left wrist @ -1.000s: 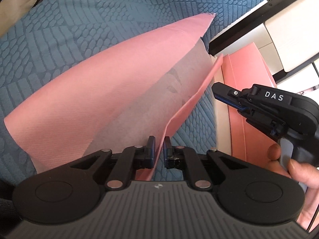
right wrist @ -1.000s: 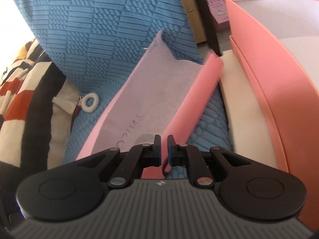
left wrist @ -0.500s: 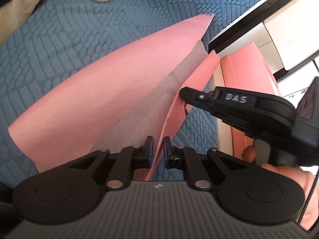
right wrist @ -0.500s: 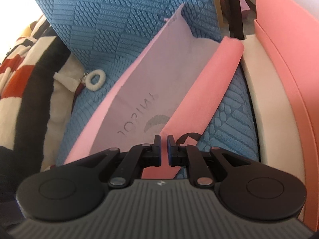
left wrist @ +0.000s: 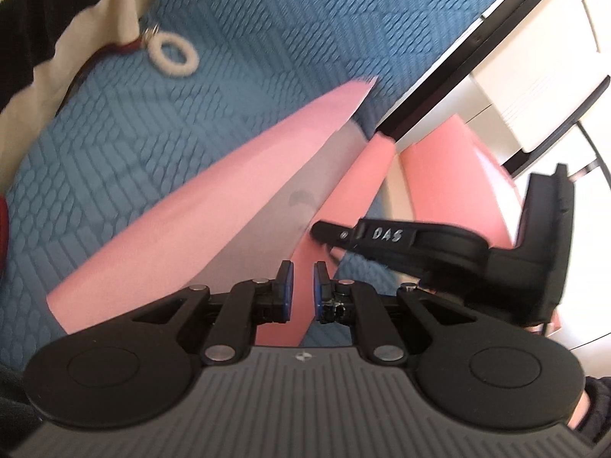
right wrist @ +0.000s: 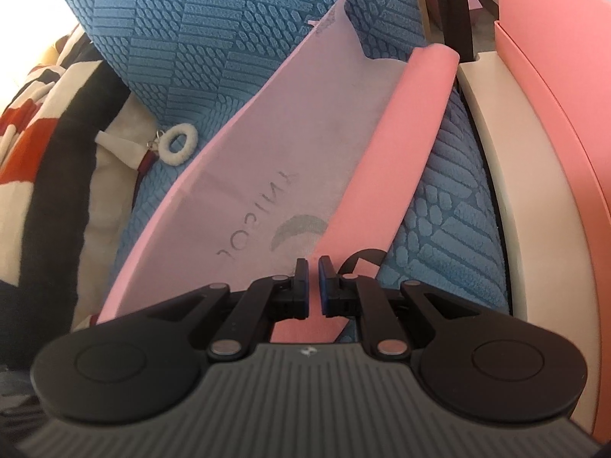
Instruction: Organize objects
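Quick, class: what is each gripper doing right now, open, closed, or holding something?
Left gripper: closed on the pink bag's edge.
Right gripper: closed on the same bag's edge.

My left gripper [left wrist: 301,280] points steeply down, its 2 jaws nearly closed. My right gripper [right wrist: 314,276] tilts down too, jaws drawn close, and reaches in from the right across the left wrist view.

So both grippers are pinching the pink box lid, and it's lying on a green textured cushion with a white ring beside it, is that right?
Not quite: the cushion is blue, not green, as the right wrist view shows. The rest holds: the left gripper and right gripper both have their jaws closed on the pink box lid, and the white ring lies beside it.
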`<state>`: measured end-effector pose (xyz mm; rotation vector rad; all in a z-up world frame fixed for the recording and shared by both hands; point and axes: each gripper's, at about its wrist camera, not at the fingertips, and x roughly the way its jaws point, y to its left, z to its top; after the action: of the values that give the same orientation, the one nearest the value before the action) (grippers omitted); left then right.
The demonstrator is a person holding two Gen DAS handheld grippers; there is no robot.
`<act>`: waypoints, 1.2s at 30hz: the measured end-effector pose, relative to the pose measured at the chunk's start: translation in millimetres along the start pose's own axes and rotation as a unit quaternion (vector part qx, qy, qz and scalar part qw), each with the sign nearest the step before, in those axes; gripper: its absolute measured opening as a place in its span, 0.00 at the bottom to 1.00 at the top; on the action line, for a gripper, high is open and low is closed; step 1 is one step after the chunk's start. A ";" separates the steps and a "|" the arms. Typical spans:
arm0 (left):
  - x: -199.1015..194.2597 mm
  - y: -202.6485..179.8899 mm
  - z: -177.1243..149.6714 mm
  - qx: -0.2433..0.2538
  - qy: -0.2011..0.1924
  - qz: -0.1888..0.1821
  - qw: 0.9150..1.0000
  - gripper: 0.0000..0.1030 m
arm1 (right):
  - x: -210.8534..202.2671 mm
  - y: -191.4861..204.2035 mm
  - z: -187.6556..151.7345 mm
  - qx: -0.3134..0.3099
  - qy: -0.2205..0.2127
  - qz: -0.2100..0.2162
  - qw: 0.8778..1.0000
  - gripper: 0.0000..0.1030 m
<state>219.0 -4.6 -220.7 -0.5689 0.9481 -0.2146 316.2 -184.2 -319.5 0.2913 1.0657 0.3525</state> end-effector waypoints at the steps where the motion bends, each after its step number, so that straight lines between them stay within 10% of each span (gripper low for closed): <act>1: -0.3 -0.6 0.3 0.000 0.000 -0.004 1.000 0.11 | -0.2 -0.9 -0.3 0.004 0.001 0.002 1.000 0.08; 23: 39.1 -4.5 -14.9 0.040 0.053 0.039 0.997 0.11 | -4.6 -19.3 10.8 0.057 -0.016 -0.009 0.998 0.07; 36: 38.3 1.8 -10.3 0.030 0.044 0.052 0.997 0.11 | -9.3 -51.3 23.5 0.131 -0.033 -0.016 0.991 0.35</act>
<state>232.5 -22.7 -253.4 -0.4566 1.0512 -0.1743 340.3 -236.0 -321.8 0.5166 1.0498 0.1727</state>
